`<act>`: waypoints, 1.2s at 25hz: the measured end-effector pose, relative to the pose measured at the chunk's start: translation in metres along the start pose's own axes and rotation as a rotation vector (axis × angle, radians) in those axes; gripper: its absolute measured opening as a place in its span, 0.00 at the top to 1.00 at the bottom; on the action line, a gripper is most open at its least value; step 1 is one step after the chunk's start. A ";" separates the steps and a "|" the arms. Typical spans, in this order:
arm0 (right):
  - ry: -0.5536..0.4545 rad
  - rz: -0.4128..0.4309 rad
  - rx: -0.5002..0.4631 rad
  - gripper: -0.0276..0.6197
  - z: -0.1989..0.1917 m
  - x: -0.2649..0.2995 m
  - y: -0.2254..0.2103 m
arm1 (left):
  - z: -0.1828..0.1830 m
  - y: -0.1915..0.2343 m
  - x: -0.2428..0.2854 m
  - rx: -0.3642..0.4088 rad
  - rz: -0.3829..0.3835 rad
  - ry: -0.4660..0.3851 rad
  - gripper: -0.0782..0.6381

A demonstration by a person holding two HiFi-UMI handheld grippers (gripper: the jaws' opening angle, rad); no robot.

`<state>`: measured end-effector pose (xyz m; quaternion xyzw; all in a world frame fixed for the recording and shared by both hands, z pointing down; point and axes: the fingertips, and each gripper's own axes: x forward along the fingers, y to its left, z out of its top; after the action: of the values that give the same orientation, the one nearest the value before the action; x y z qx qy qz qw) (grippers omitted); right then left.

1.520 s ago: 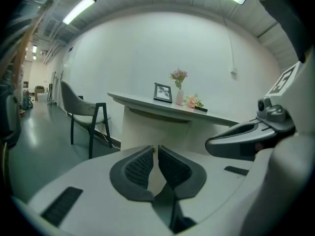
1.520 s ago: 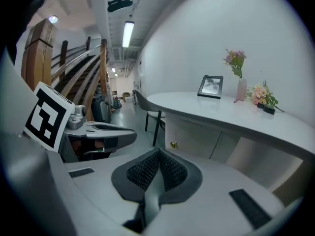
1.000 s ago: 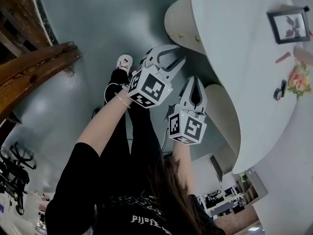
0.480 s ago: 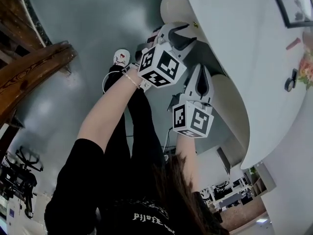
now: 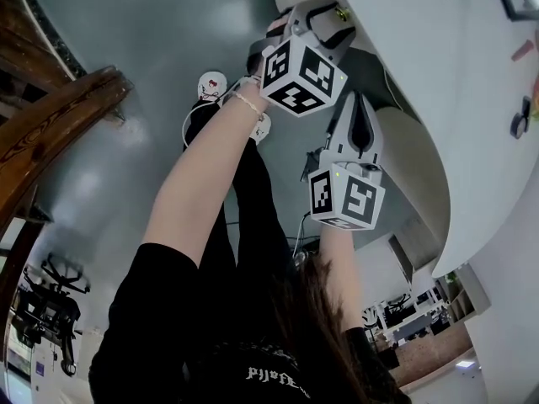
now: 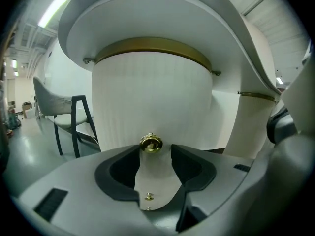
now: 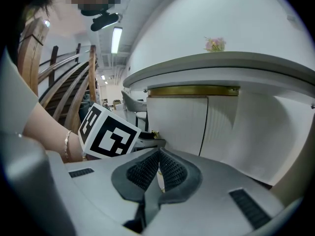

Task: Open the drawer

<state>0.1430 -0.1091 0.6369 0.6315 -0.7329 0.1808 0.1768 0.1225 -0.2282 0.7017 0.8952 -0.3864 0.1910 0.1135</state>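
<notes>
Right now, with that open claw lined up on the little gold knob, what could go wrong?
1. The jaws of the left gripper have just been opening. The gold knob sits only at their tips, not gripped, so closing now may pinch just its edge and slip off.
2. The shut right gripper hangs close beside the left one, so the two might bump during the pull.
</notes>
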 end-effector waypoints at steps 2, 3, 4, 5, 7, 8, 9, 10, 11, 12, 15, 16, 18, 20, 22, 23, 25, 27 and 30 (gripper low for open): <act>0.003 0.000 0.001 0.92 -0.001 -0.001 0.000 | 0.001 0.000 0.001 0.002 -0.005 -0.003 0.61; 0.004 0.001 0.002 0.92 -0.001 -0.001 0.000 | 0.000 0.000 0.001 -0.003 -0.004 -0.004 0.61; 0.004 0.001 0.002 0.92 -0.001 -0.001 0.000 | 0.000 0.000 0.000 -0.014 -0.003 -0.002 0.61; 0.004 0.002 0.000 0.92 0.000 -0.001 0.000 | 0.000 0.000 0.000 -0.033 0.000 0.002 0.61; 0.004 0.002 -0.003 0.92 0.001 -0.001 -0.001 | 0.002 0.000 0.000 -0.071 0.006 0.008 0.61; 0.006 0.001 -0.004 0.92 0.001 -0.001 -0.001 | 0.004 0.000 0.000 -0.079 0.005 0.005 0.62; 0.008 0.002 -0.006 0.92 0.002 -0.002 0.000 | 0.005 0.000 -0.002 -0.082 -0.001 -0.002 0.62; 0.010 0.004 -0.009 0.92 0.001 -0.004 0.001 | 0.007 0.000 -0.004 -0.078 -0.008 -0.009 0.62; 0.012 0.005 -0.011 0.92 0.001 -0.005 0.002 | 0.009 0.001 -0.005 -0.067 -0.012 -0.014 0.62; 0.016 0.005 -0.011 0.92 0.000 -0.005 0.001 | 0.010 0.002 -0.006 -0.054 -0.013 -0.013 0.62; 0.023 -0.005 0.006 0.92 -0.003 -0.006 0.000 | 0.010 0.005 -0.006 -0.032 -0.009 -0.004 0.68; 0.023 -0.005 0.008 0.92 -0.002 -0.007 0.000 | 0.010 0.005 -0.006 -0.031 -0.011 0.000 0.69; 0.023 -0.003 0.001 0.92 -0.001 -0.007 0.002 | 0.010 0.005 -0.006 -0.039 -0.023 0.006 0.70; 0.021 -0.003 -0.002 0.92 0.000 -0.007 0.005 | 0.011 0.005 -0.007 -0.046 -0.029 0.010 0.70; 0.021 -0.002 -0.004 0.92 -0.001 -0.007 0.007 | 0.011 0.006 -0.008 -0.046 -0.023 0.010 0.71; 0.024 0.000 -0.009 0.92 -0.002 -0.008 0.008 | 0.011 0.007 -0.008 -0.048 -0.020 0.010 0.71; 0.032 0.004 -0.022 0.92 -0.005 -0.009 0.009 | 0.011 0.007 -0.009 -0.053 -0.016 0.011 0.71; 0.038 0.005 -0.028 0.92 -0.007 -0.011 0.009 | 0.011 0.007 -0.010 -0.049 -0.013 0.013 0.72; 0.043 0.002 -0.024 0.92 -0.005 -0.013 0.008 | 0.013 0.006 -0.011 -0.031 -0.014 0.016 0.72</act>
<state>0.1373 -0.0943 0.6344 0.6247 -0.7316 0.1855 0.2001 0.1143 -0.2294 0.6858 0.8944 -0.3821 0.1915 0.1316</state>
